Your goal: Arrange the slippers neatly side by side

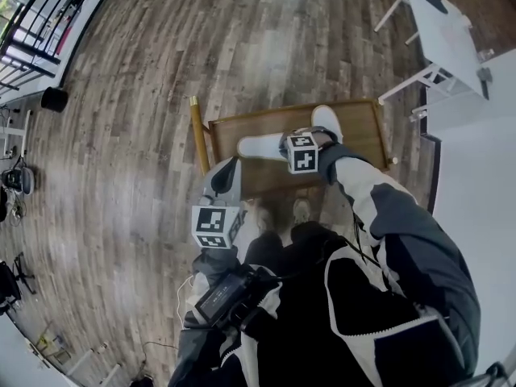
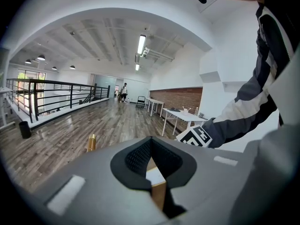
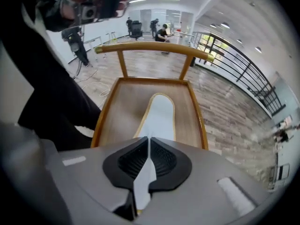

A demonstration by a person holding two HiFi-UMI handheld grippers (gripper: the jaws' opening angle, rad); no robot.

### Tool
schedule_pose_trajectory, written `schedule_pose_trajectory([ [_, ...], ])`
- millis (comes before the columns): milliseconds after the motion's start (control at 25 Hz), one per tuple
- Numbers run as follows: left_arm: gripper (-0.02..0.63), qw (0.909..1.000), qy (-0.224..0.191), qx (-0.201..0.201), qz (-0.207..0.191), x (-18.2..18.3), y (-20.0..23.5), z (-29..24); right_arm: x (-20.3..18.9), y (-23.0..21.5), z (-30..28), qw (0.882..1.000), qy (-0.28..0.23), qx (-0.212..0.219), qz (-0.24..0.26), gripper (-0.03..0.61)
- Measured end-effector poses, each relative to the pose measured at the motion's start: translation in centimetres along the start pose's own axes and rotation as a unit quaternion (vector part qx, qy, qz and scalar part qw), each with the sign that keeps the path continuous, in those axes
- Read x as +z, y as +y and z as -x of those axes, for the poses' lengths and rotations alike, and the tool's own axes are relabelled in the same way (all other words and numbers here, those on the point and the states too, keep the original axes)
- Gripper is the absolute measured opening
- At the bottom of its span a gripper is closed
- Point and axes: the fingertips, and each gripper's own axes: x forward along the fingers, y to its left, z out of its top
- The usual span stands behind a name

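Note:
A white slipper (image 1: 260, 146) (image 3: 160, 115) lies lengthwise on the wooden chair seat (image 1: 359, 135) (image 3: 119, 114), toe toward the backrest. My right gripper (image 1: 284, 147) (image 3: 148, 149) is shut on the slipper's near edge, a thin white strip pinched between the pads. A second white shape (image 1: 327, 122), perhaps the other slipper, shows behind the right gripper and is partly hidden by it. My left gripper (image 1: 228, 170) (image 2: 151, 154) hovers at the seat's front left corner, jaws shut, with nothing visibly held.
The chair's curved backrest rail (image 3: 154, 47) (image 1: 197, 135) rises past the slipper's toe. Wooden plank floor (image 1: 145, 95) surrounds the chair. A white table (image 1: 443, 22) stands at the upper right and a railing (image 1: 32, 22) at the upper left. The person's legs are close to the seat.

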Motion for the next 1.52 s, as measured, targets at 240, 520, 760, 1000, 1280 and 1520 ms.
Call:
schedule_pose_trajectory([
  [240,0.011,1.0000,-0.008,-0.003,-0.002,0.8,-0.8,-0.2,-1.8,2.9,2.2,0.990,0.013,0.034,0.135,0.019],
  [520,0.011,1.0000,0.001,-0.003,-0.005,0.4,-1.6,-0.6,-3.4,4.3,0.9,0.982,0.019,0.028,0.186,0.020],
  [760,0.011,1.0000,0.008,-0.001,-0.005,-0.1,-2.2,-0.8,-3.8,2.6,-0.6,0.992,0.014,-0.002,0.126,0.055],
  [1000,0.011,0.9999,0.012,-0.008,-0.005,0.2,-2.7,-1.6,-3.2,0.8,1.5,0.998,-0.047,-0.040,-0.026,0.132],
  [1280,0.011,0.9985,0.032,-0.038,-0.022,-0.6,-3.6,-3.4,-3.0,0.1,6.6,0.949,-0.162,-0.073,-0.259,0.143],
  [1520,0.009,0.9663,0.146,-0.126,-0.170,-7.4,-7.4,-8.4,-6.1,1.6,10.7,0.918,-0.200,-0.119,-0.322,0.143],
])
